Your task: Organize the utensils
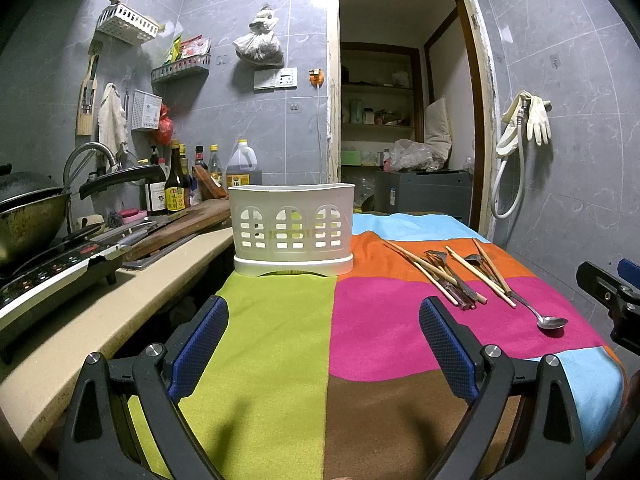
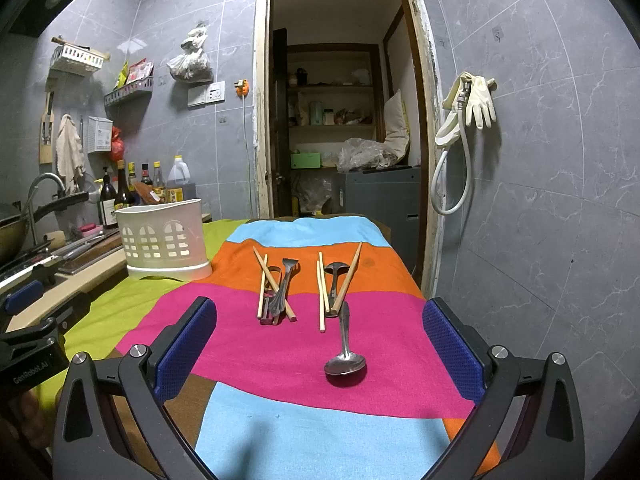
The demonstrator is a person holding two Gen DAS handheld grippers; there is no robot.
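- Left cam: the left gripper (image 1: 324,344) hangs low over the striped cloth (image 1: 276,340). Its two blue fingers are wide apart w/ nothing between them. Looks like it waits for its turn.
- The white basket (image 1: 293,228) stands upright at the far end of the cloth, right in front of this claw, near the counter (image 1: 120,292) on the left. Prob the home for the utensils, so it sits where both claws can reach. I can't see anything inside it.
- The utensils lie far right on the cloth: chopsticks (image 1: 430,274) and dark metal pieces in a messy bunch, & a spoon (image 1: 552,322) nearest, bowl end toward the cam. All well apart from the basket.
- The right gripper (image 1: 612,300) pokes in at the right edge.
- Right cam: the right gripper (image 2: 320,346) also has its fingers spread wide, holding nothing. It points straight at the utensils, so I guess it picks first.
- The spoon (image 2: 345,354) lies between the two fingers but further out, not touching them. Its handle points away, to the far piles.
- Two piles sit beyond: a left pile of chopsticks (image 2: 262,288) w/ a fork-like piece, a right pile w/ more sticks. They overlap, so grabbing one alone may be tricky.
- The basket (image 2: 164,238) is far left here. No utensil shows above its rim, so the job looks not yet begun.
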